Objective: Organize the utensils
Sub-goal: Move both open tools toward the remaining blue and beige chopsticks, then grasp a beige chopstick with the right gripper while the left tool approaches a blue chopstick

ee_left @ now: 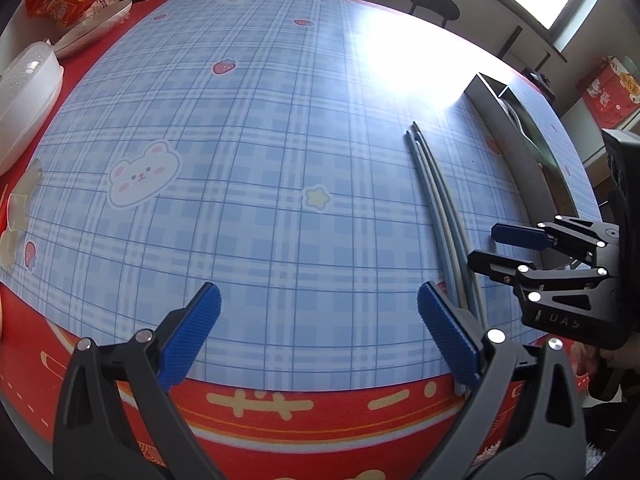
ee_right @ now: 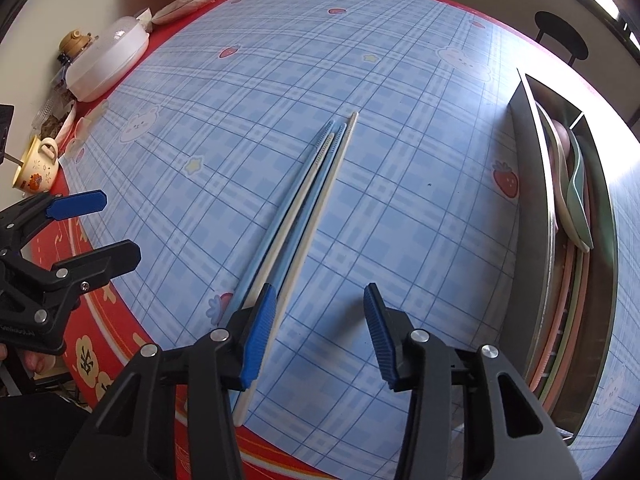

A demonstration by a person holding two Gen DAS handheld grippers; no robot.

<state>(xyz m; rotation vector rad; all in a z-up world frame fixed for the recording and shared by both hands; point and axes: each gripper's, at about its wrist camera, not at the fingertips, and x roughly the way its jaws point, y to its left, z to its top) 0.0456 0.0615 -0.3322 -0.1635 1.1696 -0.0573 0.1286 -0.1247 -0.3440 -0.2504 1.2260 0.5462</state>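
Both grippers are hovering wide open, holding nothing. Left gripper is sitting just left of the chopsticks, right gripper just right of them. Chopsticks are lying bundled on the tablecloth, near the tray holding spoons.

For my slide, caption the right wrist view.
Open right tongs hover by four chopsticks; metal tray holds spoons.

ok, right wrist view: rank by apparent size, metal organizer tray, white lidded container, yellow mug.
1. metal organizer tray, by far the largest in frame.
2. white lidded container.
3. yellow mug, smallest.
Fisheye edge distortion shrinks the container and mug, so only the look in frame is ranked.
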